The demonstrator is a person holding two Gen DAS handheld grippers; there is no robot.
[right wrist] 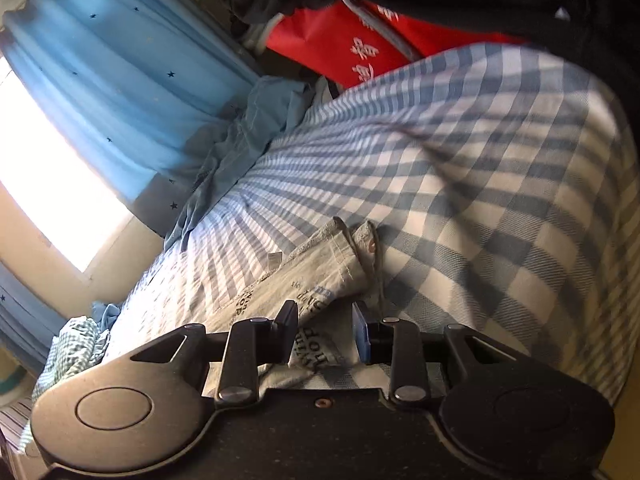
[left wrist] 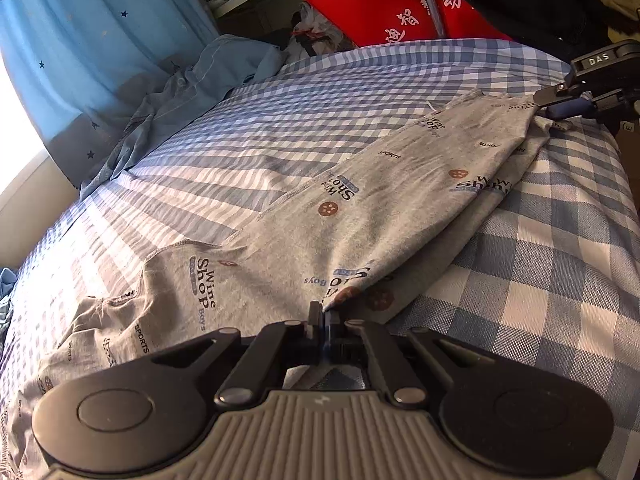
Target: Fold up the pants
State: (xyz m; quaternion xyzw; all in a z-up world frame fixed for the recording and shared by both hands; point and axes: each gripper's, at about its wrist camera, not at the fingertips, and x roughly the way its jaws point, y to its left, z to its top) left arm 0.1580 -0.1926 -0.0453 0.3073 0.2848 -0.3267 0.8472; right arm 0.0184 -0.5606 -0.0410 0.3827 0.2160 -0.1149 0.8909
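Left wrist view: the grey printed pants (left wrist: 360,200) lie stretched across a bed covered in a blue-and-white checked sheet (left wrist: 540,260), running from the near left corner up toward the far right. The left gripper (left wrist: 322,312) has its jaws pressed together on a bunched fold of the pants' fabric at the near edge. At the far right end of the garment the right gripper (left wrist: 560,102) sits at the cloth's edge, its fingers parted. In the right wrist view that gripper (right wrist: 326,326) shows its jaws standing apart, with the grey fabric (right wrist: 304,280) lying between and beneath them; the pads do not press on it. A thin drawstring trails off the cloth beside the blue-padded finger (right wrist: 360,336). Beyond the bed hang a blue star-patterned curtain (left wrist: 100,40) by a bright window, a crumpled blue cloth (left wrist: 192,92) at the sheet's far edge, and a red bag with white characters (left wrist: 380,8).
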